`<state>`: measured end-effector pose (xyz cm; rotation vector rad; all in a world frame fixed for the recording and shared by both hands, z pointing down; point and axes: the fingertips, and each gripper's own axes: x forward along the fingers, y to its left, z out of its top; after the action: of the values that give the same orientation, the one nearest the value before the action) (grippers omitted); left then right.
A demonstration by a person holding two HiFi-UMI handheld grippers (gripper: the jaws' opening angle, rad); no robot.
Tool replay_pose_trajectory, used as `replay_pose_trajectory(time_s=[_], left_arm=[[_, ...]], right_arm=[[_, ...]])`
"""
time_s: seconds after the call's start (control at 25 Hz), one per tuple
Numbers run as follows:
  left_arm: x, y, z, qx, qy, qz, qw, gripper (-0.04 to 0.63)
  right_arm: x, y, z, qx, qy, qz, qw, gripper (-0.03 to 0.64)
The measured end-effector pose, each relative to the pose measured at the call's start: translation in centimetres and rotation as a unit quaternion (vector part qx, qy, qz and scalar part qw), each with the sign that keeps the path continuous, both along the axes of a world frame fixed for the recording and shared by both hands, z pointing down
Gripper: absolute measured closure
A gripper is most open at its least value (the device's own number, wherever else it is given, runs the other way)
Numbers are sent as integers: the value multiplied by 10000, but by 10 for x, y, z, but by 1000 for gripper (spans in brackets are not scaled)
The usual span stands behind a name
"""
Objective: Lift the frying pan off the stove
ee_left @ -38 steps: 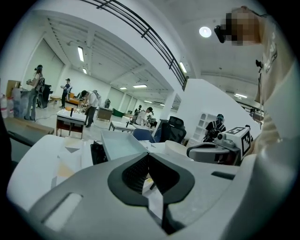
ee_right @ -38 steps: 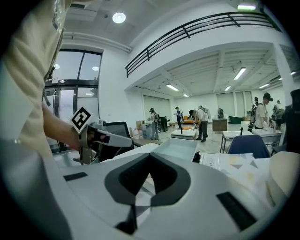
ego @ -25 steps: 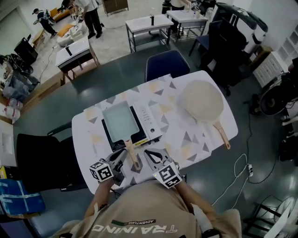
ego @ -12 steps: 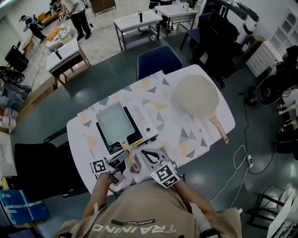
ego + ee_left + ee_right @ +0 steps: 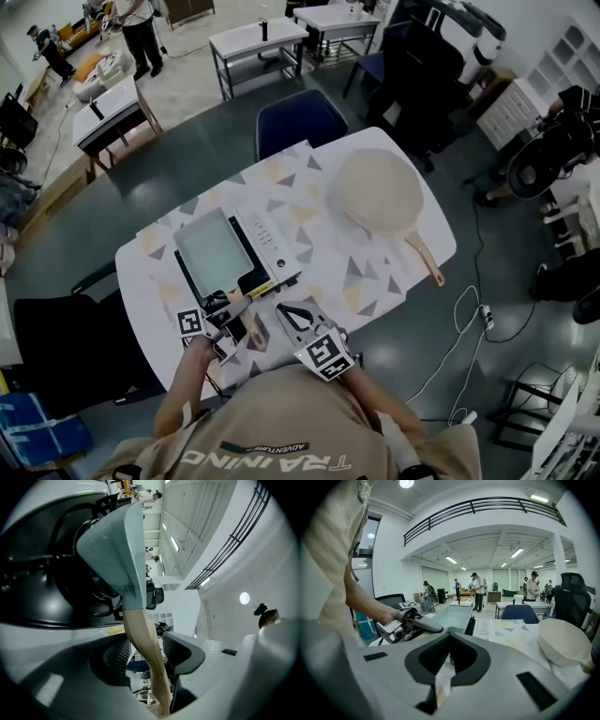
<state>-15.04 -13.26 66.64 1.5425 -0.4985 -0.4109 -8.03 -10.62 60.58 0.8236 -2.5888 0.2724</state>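
Note:
A grey rectangular frying pan (image 5: 208,249) sits on the black stove (image 5: 267,246) at the table's near left. Its wooden handle (image 5: 242,302) points toward me. My left gripper (image 5: 228,307) has its jaws opening either side of that handle. In the left gripper view the handle (image 5: 146,653) runs between the ribbed pads, a thin gap on each side, up to the pan (image 5: 117,550). My right gripper (image 5: 281,308) rests just right of the handle, shut and empty; its own view shows the pan (image 5: 454,616) ahead and the left gripper (image 5: 417,623) at left.
A round cream pan (image 5: 378,192) with a wooden handle lies on the table's right half. The patterned table (image 5: 328,272) ends close to my body. A blue chair (image 5: 291,122) stands at the far side, a black chair (image 5: 66,337) at the left. A cable (image 5: 464,319) trails on the floor.
The left gripper has moved forward onto the pan's handle and its jaws have come apart around it. The right gripper has stayed put beside the handle. My head has shifted.

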Motion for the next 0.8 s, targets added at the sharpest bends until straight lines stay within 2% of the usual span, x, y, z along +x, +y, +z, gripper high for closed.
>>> replay_pose_trajectory(time_s=[0.44, 0.64, 0.68, 0.72, 0.76, 0.8], left_arm=[[30, -14, 4, -161, 517, 355, 9979, 400], [36, -18, 0, -154, 760, 379, 9963, 407], [36, -18, -1, -155, 807, 361, 9960, 415], [37, -18, -2, -166, 840, 332, 9958, 466], [37, -19, -3, -193, 866, 281, 9957, 558], [36, -19, -3, -229, 892, 212, 9955, 565]], right_arm=[[19, 1, 8, -124, 138, 242, 9995, 614], [22, 3, 10, -139, 154, 279, 9994, 614], [23, 4, 10, -147, 153, 285, 9994, 614], [23, 4, 10, -155, 150, 286, 9994, 614], [23, 5, 11, -162, 146, 278, 9994, 614], [22, 6, 11, -168, 142, 255, 9994, 614]])
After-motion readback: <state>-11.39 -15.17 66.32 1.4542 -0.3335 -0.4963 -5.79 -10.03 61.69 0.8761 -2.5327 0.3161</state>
